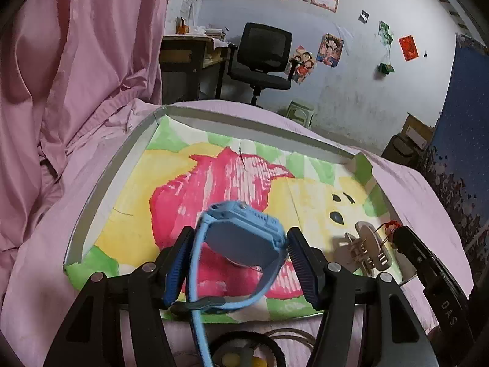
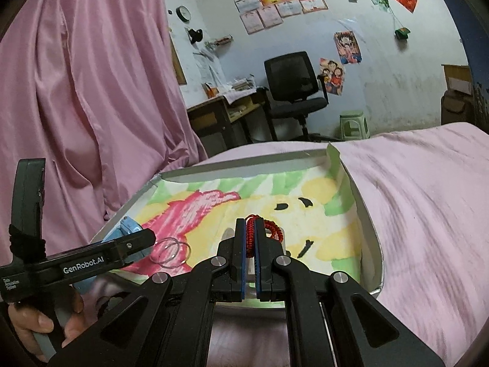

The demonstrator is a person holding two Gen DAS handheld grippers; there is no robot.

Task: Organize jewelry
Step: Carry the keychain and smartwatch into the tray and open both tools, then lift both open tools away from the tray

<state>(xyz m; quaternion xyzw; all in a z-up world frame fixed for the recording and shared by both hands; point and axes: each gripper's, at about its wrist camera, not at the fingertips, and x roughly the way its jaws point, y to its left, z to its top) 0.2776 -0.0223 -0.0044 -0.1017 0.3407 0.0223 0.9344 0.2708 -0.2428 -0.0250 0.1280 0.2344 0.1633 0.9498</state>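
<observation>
A bedroom with a pale blue wall, an office chair (image 2: 293,85) and a pink bedspread (image 2: 428,202); on the bed lies a shallow tray (image 1: 101,183) lined with a painted pink, yellow and green picture.

Starting at the left: your left gripper (image 1: 241,263) is partly closed with a light blue watch (image 1: 244,232) between its pads, raised over the tray's near-left part. The watch face sits across the jaws and its strap trails back toward you. Two thin metal rings (image 2: 171,252) lie on the lining near the tray's near edge — just right of that gripper.

Further right, your right gripper (image 2: 250,238) is pinched almost shut on a red braided cord (image 2: 252,234), upright between the pads, over the tray's near-right part. A beige hair claw (image 1: 366,249) lies there, just below and beyond it — so the right hand is the nearer one to it.
</observation>
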